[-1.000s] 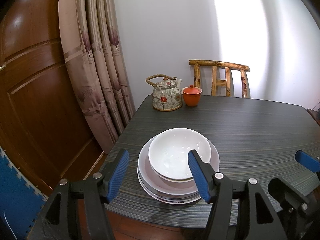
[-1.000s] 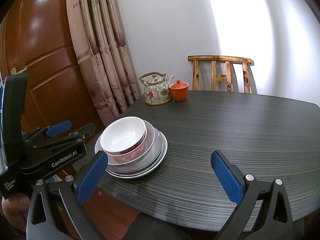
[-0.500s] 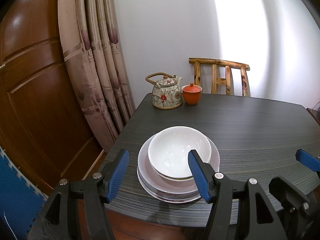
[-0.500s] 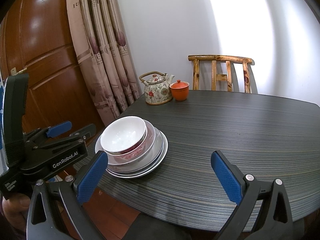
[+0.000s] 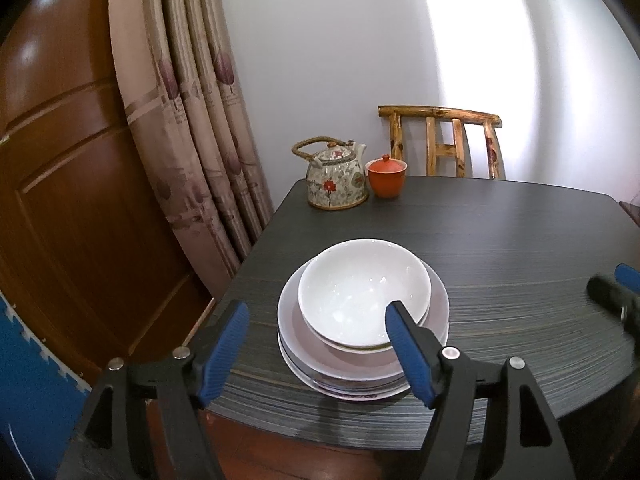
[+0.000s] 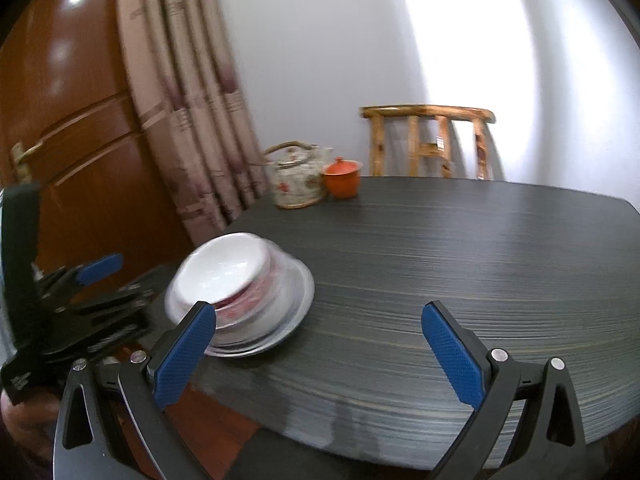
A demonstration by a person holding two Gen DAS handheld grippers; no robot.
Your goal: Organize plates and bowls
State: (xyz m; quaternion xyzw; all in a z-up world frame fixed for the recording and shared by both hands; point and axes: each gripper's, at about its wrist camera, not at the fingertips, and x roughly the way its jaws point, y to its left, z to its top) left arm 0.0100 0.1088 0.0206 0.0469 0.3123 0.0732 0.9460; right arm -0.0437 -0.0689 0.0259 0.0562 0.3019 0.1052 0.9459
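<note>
So the left hand-held gripper (image 5: 316, 344) hangs wide open and empty at the tabletop's (image 5: 520, 240) near left corner, right by the white bowl (image 5: 364, 292) stacked on plates (image 5: 360, 372). The right hand-held gripper (image 6: 320, 344) is spread open too, holding nothing.

There were two grippers: the left (image 5: 316, 342) and the right (image 6: 320, 354). One table (image 5: 520, 248) held one stack of plates (image 5: 360, 376); its plates could not be counted. One white bowl (image 5: 364, 292) topped it. One teapot (image 5: 336, 184), one orange cup (image 5: 386, 178), one chair (image 5: 440, 140).
</note>
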